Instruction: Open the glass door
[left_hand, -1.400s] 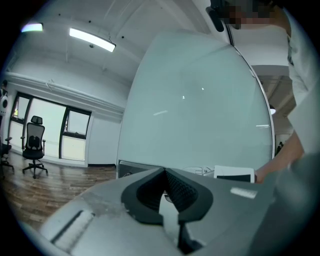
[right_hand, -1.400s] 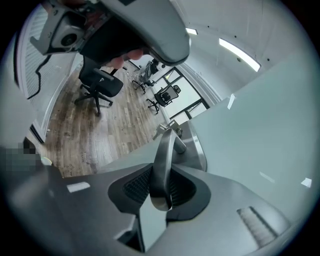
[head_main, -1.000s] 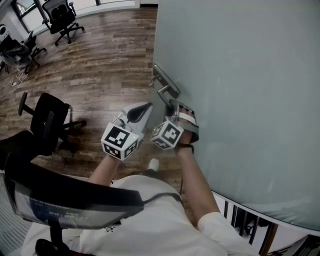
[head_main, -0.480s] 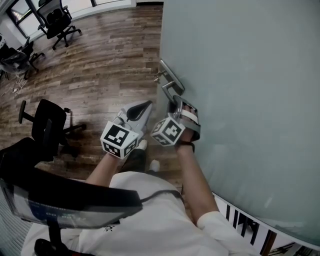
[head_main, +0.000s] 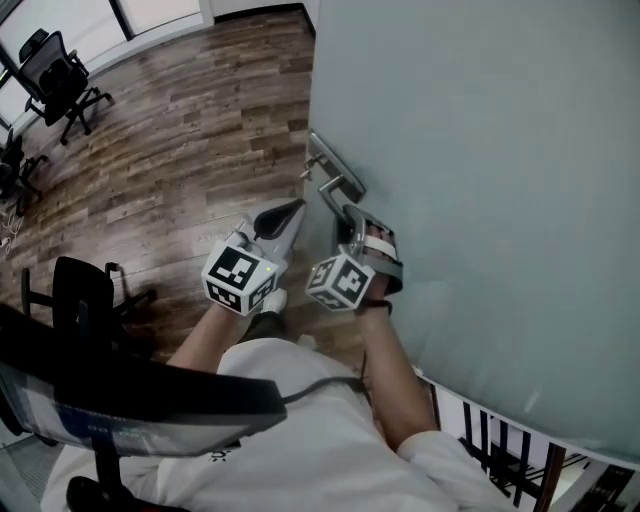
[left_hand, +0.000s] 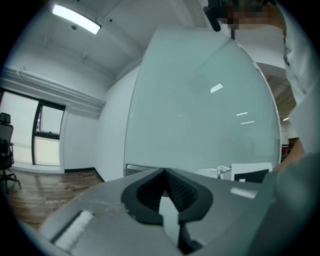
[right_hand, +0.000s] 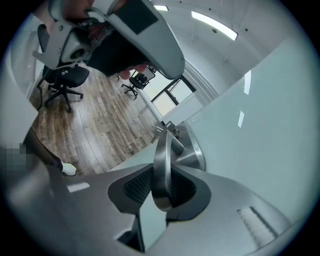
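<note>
Pale glass door (head_main: 480, 190) fills the R side of the head view, standing on a wood-plank floor (head_main: 190, 120) w/ office chairs (head_main: 62, 72) at far L. Metal handle (right_hand: 161, 160) sits near the door's L edge; right gripper (right_hand: 162, 186) has its jaws clamped on the lever. Left gripper (left_hand: 164, 185) is just L of it, jaws together, nothing between them.

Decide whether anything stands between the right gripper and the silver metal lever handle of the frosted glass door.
Nothing visible does. The right gripper is shut on the silver metal lever handle of the frosted glass door; the handle sits directly between its pads.
</note>
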